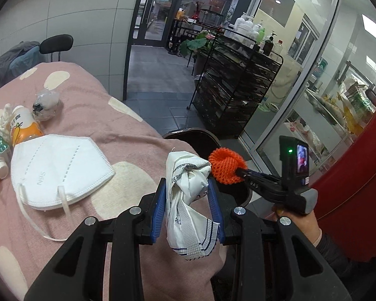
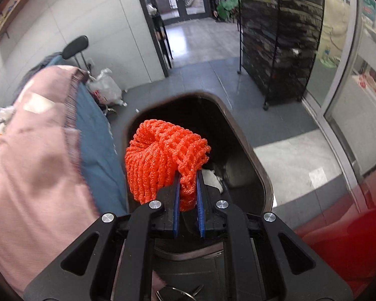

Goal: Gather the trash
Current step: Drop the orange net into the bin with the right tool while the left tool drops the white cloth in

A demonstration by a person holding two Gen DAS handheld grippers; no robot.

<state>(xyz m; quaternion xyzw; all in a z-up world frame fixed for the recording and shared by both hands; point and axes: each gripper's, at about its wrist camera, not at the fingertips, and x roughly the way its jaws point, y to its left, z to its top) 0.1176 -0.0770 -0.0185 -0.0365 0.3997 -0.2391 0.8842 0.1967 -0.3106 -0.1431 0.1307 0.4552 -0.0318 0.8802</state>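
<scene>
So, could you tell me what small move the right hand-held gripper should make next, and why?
Probably open its jaws and let go. The right hand-held gripper is shut on the orange foam net, which hangs over the dark mouth of the bin, so it should drop inside. The left hand-held gripper, clamped on a crumpled white wrapper, could follow.

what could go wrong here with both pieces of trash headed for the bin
The orange foam net hangs over the bin but bulges toward its left rim, so on release from the right tool it could catch there. The crumpled white wrapper in the left tool sits above the pink blanket, short of the bin; dropped now, it may land on the bed.
</scene>
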